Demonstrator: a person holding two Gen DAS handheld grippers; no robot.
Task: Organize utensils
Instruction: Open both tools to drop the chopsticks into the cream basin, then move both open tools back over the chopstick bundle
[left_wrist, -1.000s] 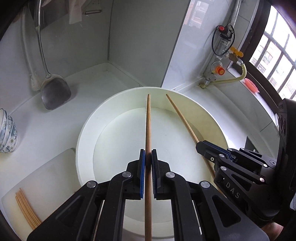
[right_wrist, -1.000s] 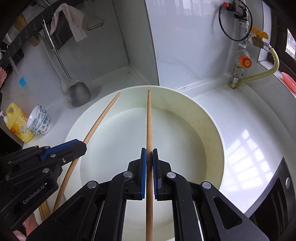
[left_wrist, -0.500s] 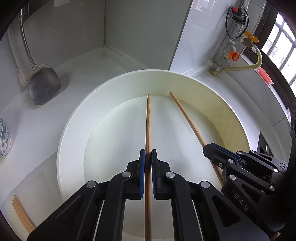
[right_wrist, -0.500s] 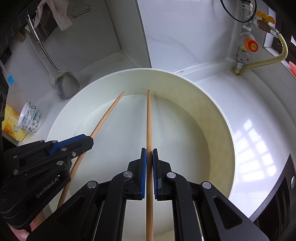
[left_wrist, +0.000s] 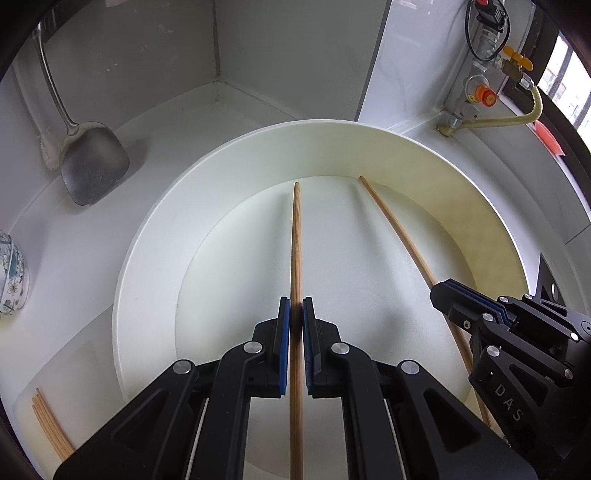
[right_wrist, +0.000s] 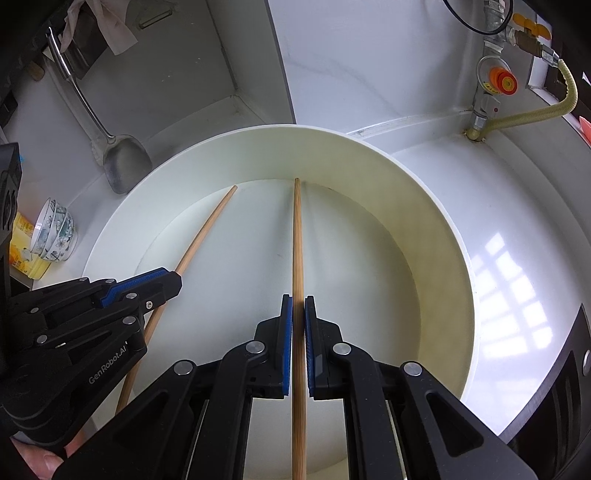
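Basin (left_wrist: 155, 236) holds tips of two gripped chopsticks (left_wrist: 295, 240).

A metal spatula (left_wrist: 94, 162) leans near stacked patterned bowls (right_wrist: 55, 230) on the counter (right_wrist: 517, 206).

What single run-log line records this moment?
left gripper: shut on left chopstick | right gripper: shut on right chopstick | both tips inside white basin | chopstick bundle on board
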